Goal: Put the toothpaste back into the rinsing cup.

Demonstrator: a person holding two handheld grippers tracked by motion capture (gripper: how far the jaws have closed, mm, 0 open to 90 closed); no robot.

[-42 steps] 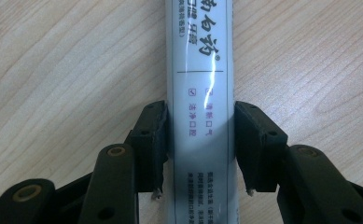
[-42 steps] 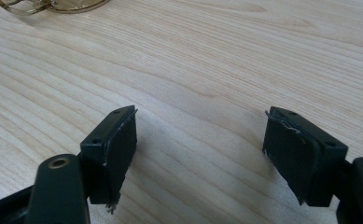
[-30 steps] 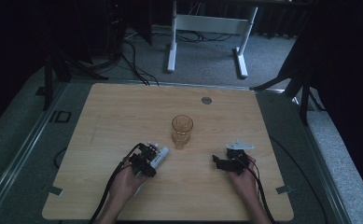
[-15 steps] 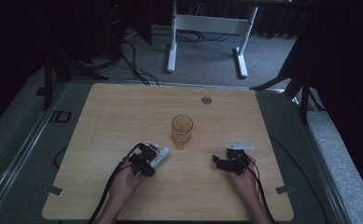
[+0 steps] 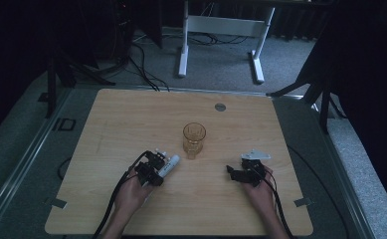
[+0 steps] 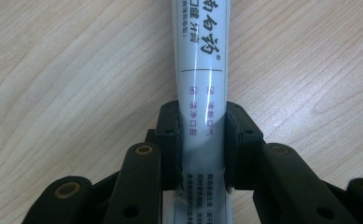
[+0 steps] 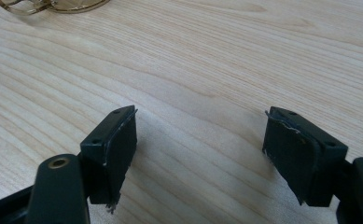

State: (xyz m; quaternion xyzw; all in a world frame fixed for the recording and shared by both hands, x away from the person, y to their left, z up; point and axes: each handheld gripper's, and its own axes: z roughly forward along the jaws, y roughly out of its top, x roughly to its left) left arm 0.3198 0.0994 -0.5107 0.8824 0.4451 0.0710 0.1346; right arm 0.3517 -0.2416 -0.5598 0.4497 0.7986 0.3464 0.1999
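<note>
A white tube with printed characters point(image 6: 200, 56) lies on the wooden table point(image 5: 131, 114), pointing toward an amber glass point(image 5: 194, 139). My left gripper point(image 6: 201, 126) has just been closing, and its pads now press both sides of the tube's rear part. From above, that gripper point(image 5: 162, 162) sits left of the glass with the tube point(image 5: 170, 163) sticking out of it. My right gripper point(image 7: 200, 135) stands open just above bare wood, nothing between its jaws. It rests to the right of the glass point(image 5: 231, 172). The glass base point(image 7: 58, 4) shows at the top left.
A round grey grommet point(image 5: 220, 107) is set in the table near its far edge. Behind the table stand the white legs of a desk point(image 5: 183, 45), with cables on the grey floor. Cables trail from both grippers toward the near edge.
Both hands, the tube and the glass stay where they were. In the high view no shift of the left jaws can be made out.
</note>
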